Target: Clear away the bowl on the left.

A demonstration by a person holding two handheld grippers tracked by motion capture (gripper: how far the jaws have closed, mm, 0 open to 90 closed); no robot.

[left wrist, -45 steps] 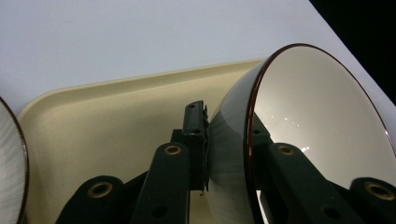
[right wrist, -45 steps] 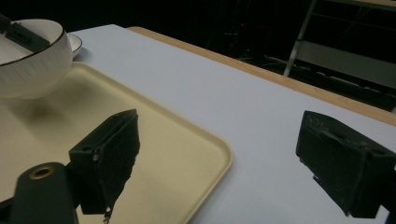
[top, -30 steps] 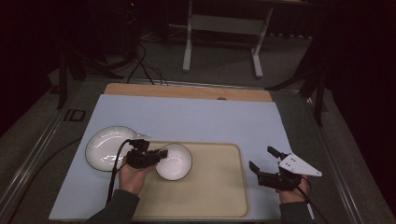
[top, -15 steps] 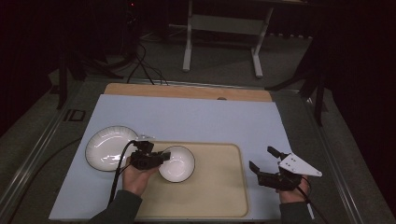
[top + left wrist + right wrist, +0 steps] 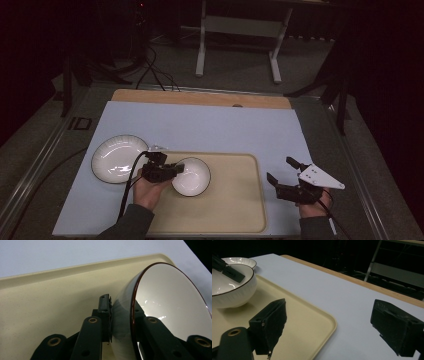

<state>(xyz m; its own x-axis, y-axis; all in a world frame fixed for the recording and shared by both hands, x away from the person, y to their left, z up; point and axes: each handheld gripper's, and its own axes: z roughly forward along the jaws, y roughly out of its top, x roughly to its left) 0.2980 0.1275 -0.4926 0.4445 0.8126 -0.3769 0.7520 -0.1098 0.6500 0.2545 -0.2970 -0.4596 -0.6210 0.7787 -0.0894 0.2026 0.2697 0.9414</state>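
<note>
A white bowl (image 5: 194, 177) with a dark rim sits at the left end of the cream tray (image 5: 235, 205). My left gripper (image 5: 171, 170) is shut on the bowl's left rim, one jaw inside and one outside. In the left gripper view the bowl's wall (image 5: 170, 302) is pinched between the pads of my left gripper (image 5: 120, 308), above the tray (image 5: 50, 297). My right gripper (image 5: 280, 169) stands open just right of the tray, holding nothing. In the right gripper view the jaws of my right gripper (image 5: 329, 325) frame the tray's corner (image 5: 312, 315), with the bowl (image 5: 232, 292) at far left.
A white ribbed plate (image 5: 117, 157) lies on the pale blue mat (image 5: 200, 125) left of the tray, close to the bowl. A wooden strip (image 5: 200, 97) borders the mat's far side. Cables and a stand's legs are on the floor beyond.
My left hand has slid the bowl slightly to the right, farther onto the tray and away from the plate. The right gripper has stayed still.
</note>
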